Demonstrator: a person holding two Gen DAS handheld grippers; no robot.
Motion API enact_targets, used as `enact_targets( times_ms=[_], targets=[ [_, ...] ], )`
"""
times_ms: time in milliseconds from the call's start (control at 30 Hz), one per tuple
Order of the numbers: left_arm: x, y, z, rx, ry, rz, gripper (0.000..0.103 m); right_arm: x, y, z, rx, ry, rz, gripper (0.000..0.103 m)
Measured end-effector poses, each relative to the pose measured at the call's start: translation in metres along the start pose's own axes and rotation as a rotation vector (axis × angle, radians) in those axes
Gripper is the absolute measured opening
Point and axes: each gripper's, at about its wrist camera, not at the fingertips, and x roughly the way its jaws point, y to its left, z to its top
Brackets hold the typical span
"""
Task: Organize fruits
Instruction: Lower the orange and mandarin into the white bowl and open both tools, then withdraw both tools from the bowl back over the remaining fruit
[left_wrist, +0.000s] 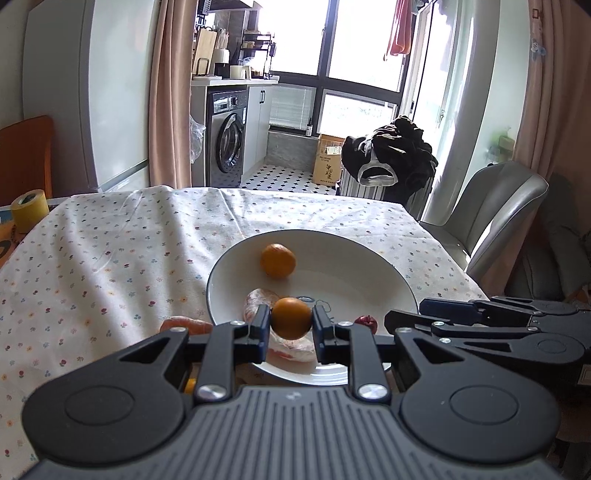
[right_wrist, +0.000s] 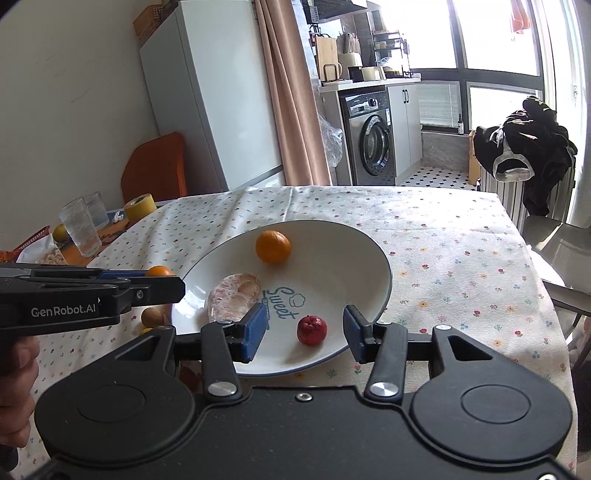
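Observation:
A white plate (right_wrist: 369, 254) with "Sweet" printed on it sits on the flowered tablecloth. It holds a mandarin (right_wrist: 272, 246), a plastic-wrapped pink fruit piece (right_wrist: 234, 297) and a small red fruit (right_wrist: 312, 329). My right gripper (right_wrist: 304, 334) is open over the plate's near side, and the red fruit lies between its fingers without touching them. My left gripper (left_wrist: 290, 319) is shut on a small orange (left_wrist: 291, 318) above the plate's near rim (left_wrist: 369, 258). In the right wrist view the left gripper (right_wrist: 162, 284) comes in from the left with that orange (right_wrist: 159, 271).
An orange carrot-like piece (left_wrist: 184, 325) and a small brown round fruit (right_wrist: 151, 316) lie on the cloth left of the plate. Two glasses (right_wrist: 79, 230) and a yellow tape roll (right_wrist: 139, 206) stand at the far left. A grey chair (left_wrist: 498, 214) is at the table's right.

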Motion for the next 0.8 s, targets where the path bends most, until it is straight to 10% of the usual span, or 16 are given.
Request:
enact_targets(
  times_ms=[233,800],
  targets=[
    [0.017,-0.014,0.002,0.014,0.016,-0.045,0.023,-0.007,-0.018,-0.008,0.034,-0.001,-0.017,0.050],
    [-0.003,0.001,-0.005,-0.003,-0.023,0.029,0.077,-0.020,-0.023,-0.014,0.056,-0.034,-0.010,0.067]
  ],
)
